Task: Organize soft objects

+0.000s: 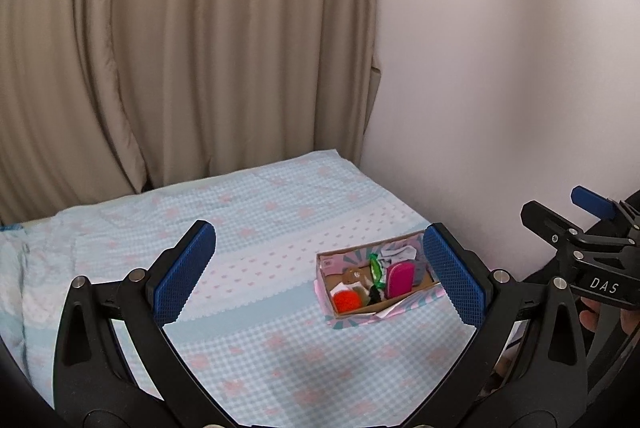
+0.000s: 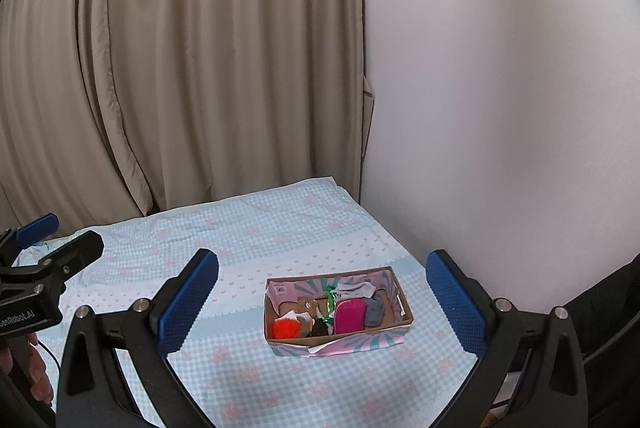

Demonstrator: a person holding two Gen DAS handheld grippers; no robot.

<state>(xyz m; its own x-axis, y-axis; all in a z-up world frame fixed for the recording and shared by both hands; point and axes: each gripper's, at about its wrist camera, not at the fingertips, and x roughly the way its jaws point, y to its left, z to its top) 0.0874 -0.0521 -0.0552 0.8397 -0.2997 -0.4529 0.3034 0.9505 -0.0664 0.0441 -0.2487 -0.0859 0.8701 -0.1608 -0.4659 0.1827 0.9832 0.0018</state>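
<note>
Both the left tongs and right tongs hang spread wide, holding nothing, above the bed. The cardboard box sits on the bed near the wall, holding an orange pompom, a pink case and what look like socks.

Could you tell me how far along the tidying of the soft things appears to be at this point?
It looks nearly finished: the orange pompom, pink pouch, grey sock and green wrapper all lie inside the cardboard box on the bedsheet. Nothing is in hand: the left gripper and right gripper are both open and empty. No loose soft items show on the sheet.
</note>
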